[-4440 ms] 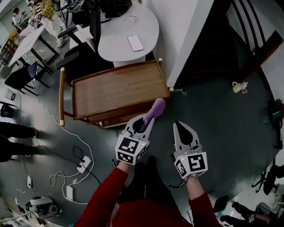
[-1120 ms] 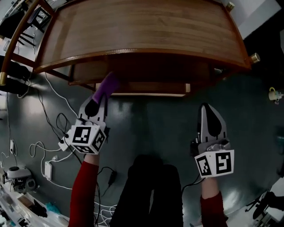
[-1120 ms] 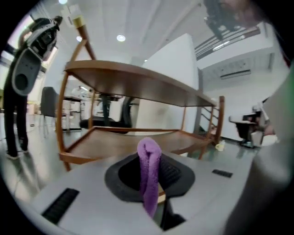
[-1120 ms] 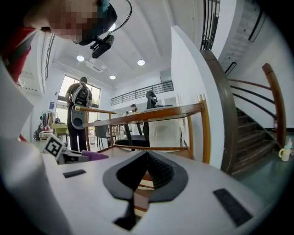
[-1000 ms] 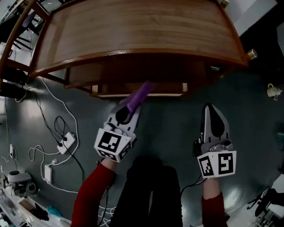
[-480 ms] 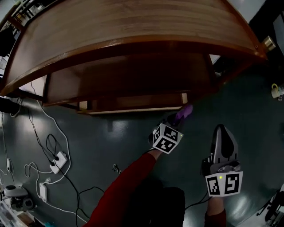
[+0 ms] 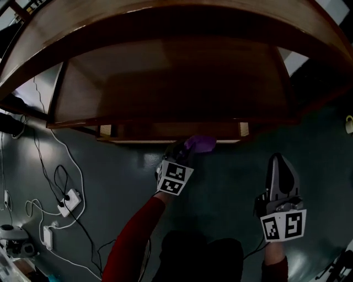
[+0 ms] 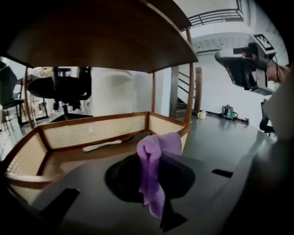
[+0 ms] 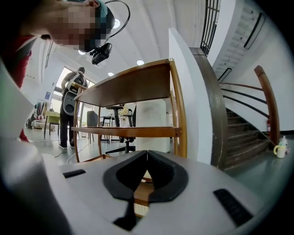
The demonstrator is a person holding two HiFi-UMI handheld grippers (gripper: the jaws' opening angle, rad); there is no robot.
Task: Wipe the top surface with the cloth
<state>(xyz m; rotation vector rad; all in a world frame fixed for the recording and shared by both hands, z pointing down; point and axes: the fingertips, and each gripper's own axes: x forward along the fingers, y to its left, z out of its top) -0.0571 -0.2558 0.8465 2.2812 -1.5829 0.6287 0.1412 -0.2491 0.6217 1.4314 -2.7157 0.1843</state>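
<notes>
Left gripper view shows the left claw (image 8: 151, 158) clamped shut on the purple cloth (image 8: 161, 143). The cloth hangs limp, its long axis running 12 to 6 o'clock and its folded top tipping toward 1 o'clock, at the bottom shelf (image 8: 92, 131). In the head view it sits low by the cart (image 7: 165, 82) front edge, at 10 o'clock from the right claw (image 7: 278, 162), which is closed on nothing. Wiping looks not yet begun. Next the cloth needs raising onto the top surface (image 7: 99, 11) and laying flat.
</notes>
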